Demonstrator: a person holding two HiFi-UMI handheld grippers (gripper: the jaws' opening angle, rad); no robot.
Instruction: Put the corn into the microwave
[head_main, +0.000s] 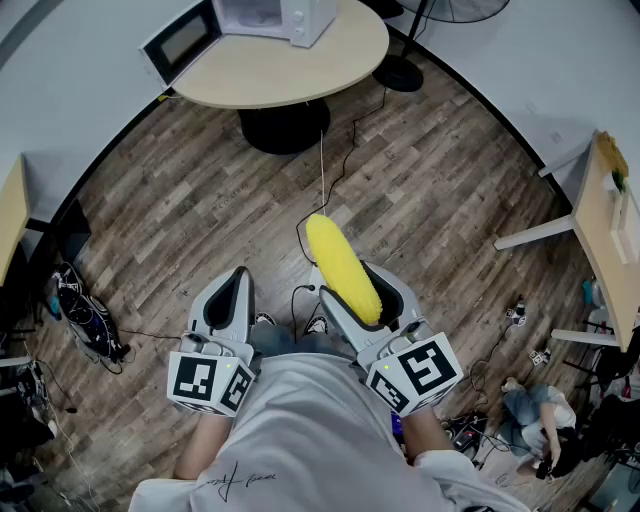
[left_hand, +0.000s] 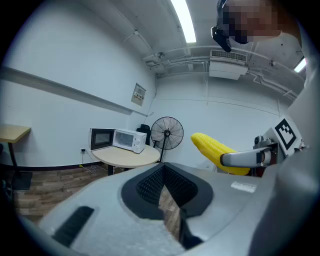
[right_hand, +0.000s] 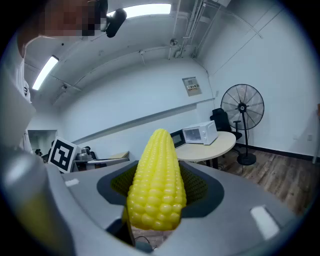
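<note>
- The right gripper (head_main: 362, 292) clamps the corn (head_main: 342, 268) near its thick end, and the cob's long axis points straight out past the jaws.
- The microwave (head_main: 275, 15), whose door looks open, sits on the round table (head_main: 300, 70), well ahead and slightly to the left.
- The left gripper (head_main: 232, 298) is closed and empty alongside, no nearer the microwave.

At the top of the head view we see a round beige table (head_main: 335, 62) on a black base (head_main: 285, 128), and a thin white cable (head_main: 322, 165) hangs from it to the wooden floor (head_main: 190, 200). A standing fan (right_hand: 242, 107) is just beside the table. Dark cables (head_main: 85, 315) lie at the left edge, and a light desk (head_main: 600, 240) is at the right edge. High on the wall we see a small sign (right_hand: 189, 86).
</note>
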